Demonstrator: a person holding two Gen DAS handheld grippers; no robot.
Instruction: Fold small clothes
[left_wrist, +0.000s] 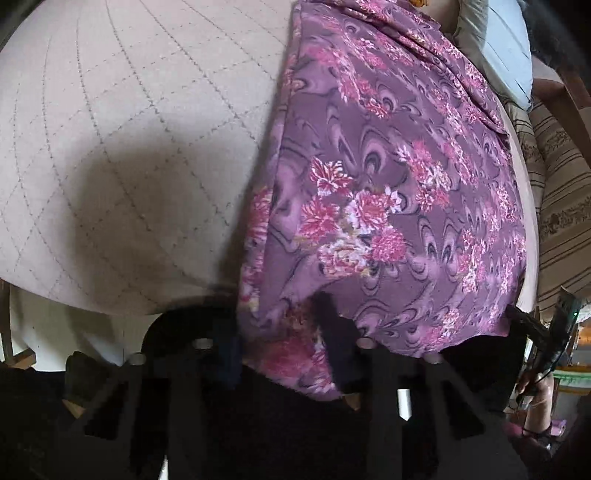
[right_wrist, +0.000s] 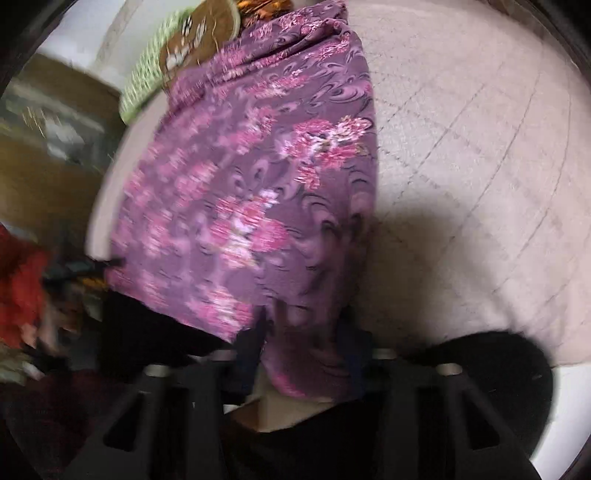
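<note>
Quilted beige bed (left_wrist: 129, 129) fills both my views. Purple floral cloth (left_wrist: 388, 192) lies flat on it as long strip, long axis running from my grippers away toward far pillows (left_wrist: 495, 48). Left gripper (left_wrist: 284, 343) clamped on cloth's near corner. Right gripper (right_wrist: 306, 354) pinched on other near corner; right view blurred. Near edge overhangs bed's edge.

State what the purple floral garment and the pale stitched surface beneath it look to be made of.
Purple floral garment: thin, soft woven fabric, matte print; it drapes and creases loosely. Pale stitched surface: quilted textile, matte, probably a padded cover; diamond stitch lines cross it.
</note>
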